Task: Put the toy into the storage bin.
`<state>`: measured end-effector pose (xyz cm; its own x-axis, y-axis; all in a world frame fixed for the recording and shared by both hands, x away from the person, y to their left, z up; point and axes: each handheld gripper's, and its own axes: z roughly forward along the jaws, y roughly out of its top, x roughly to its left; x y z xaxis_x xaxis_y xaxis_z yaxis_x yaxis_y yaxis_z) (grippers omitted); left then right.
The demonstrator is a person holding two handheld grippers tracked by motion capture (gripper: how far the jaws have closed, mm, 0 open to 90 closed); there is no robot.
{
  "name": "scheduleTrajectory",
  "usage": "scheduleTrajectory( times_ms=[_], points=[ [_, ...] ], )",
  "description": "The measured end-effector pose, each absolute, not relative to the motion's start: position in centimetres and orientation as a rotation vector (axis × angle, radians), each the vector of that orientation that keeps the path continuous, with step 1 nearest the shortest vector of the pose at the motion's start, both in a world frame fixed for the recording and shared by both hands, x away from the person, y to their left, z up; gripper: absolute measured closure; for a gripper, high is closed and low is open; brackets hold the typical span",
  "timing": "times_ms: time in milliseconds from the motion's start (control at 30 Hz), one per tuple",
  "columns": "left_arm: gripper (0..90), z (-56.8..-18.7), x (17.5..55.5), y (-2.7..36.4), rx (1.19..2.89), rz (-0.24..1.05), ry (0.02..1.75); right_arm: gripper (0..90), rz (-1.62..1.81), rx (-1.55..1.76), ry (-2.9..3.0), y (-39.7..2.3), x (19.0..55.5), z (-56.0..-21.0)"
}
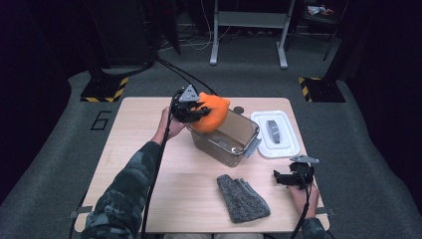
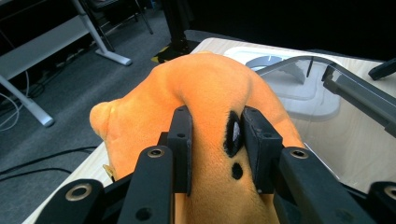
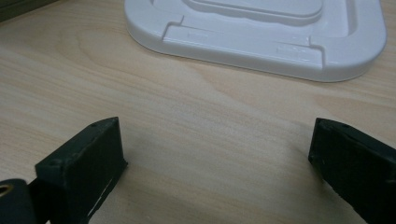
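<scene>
Setting: dark room, grey carpet, a wooden table (image 1: 149,149) in the middle with desk legs behind it.
Left arm: a camouflage sleeve reaches from the bottom left up toward the table's far side, the hand wrapped round the left gripper (image 1: 191,110).
Left gripper: its jaws pinch an orange plush (image 1: 211,113) from both sides; in the left gripper view the pads sink into the soft body, one beside a black patch on the plush (image 2: 210,93).
Plush: held at the near-left corner of the clear bin (image 1: 229,137), over its rim, bulging up and forward past the jaw tips. Whether it touches the rim I cannot tell.
Bin: open, standing at an angle in the middle of the table.
Glove: a grey knit glove (image 1: 241,199) lies flat near the table's front edge, well apart from both grippers.
Lid: a white lid (image 1: 274,134) lies just right of the bin.
Right gripper: the right gripper (image 1: 291,178) sits low at the table's front right, in front of the lid (image 3: 261,32), pointing left, jaws spread wide over bare wood.
Right hand: it comes in from the bottom edge, holding the gripper from behind.
</scene>
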<state>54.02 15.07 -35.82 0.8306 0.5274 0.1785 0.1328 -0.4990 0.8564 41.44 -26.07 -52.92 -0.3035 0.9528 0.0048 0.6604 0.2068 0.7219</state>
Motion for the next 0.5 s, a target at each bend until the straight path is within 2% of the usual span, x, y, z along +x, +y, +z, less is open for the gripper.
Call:
scheduleTrajectory(
  times_ms=[500],
  points=[
    [66.1, -36.64, 54.57, 14.36, 2.110, 0.493, 0.470, 2.3, 0.875, 1.495, 2.042, -26.07, 41.44, -52.91]
  ],
)
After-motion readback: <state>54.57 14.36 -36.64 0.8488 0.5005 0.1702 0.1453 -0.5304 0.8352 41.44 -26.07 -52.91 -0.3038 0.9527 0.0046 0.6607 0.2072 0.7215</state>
